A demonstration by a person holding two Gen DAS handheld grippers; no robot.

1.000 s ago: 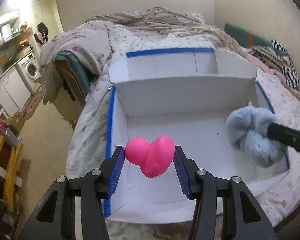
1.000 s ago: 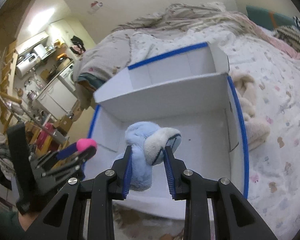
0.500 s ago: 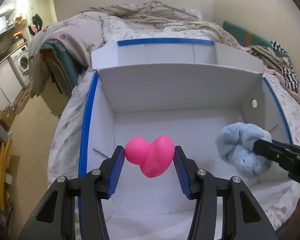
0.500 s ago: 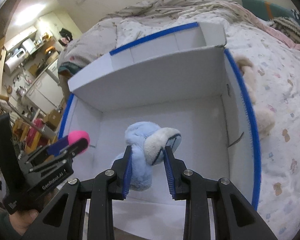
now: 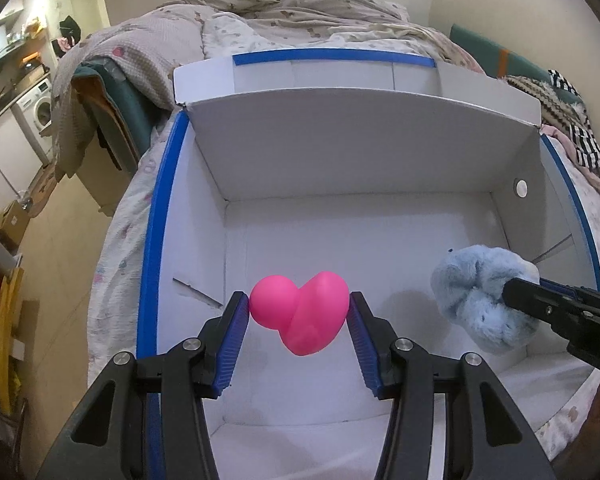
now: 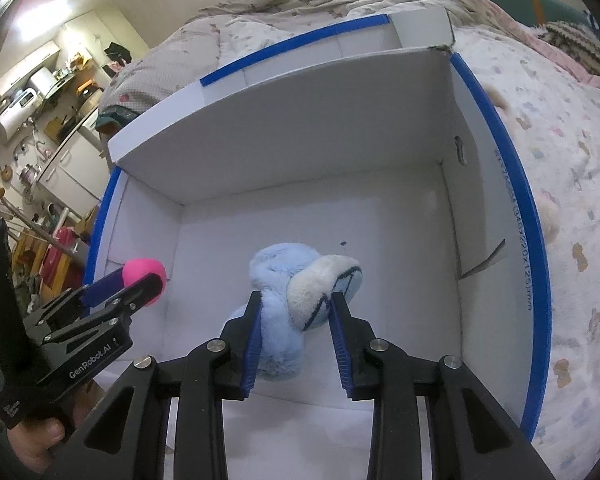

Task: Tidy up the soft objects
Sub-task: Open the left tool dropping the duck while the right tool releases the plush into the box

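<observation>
My left gripper is shut on a pink soft heart-shaped toy and holds it above the floor of a white box with blue-taped edges. My right gripper is shut on a light blue plush toy and holds it inside the same box. The blue plush also shows in the left wrist view, to the right of the pink toy. The pink toy shows in the right wrist view, at the box's left side.
The box lies on a bed with a floral cover and a rumpled duvet. A cream plush lies just outside the box's right wall. A kitchen area with a washing machine is at the far left.
Both grippers have moved forward and down into the box with their toys still held. The box walls now fill more of both views.
</observation>
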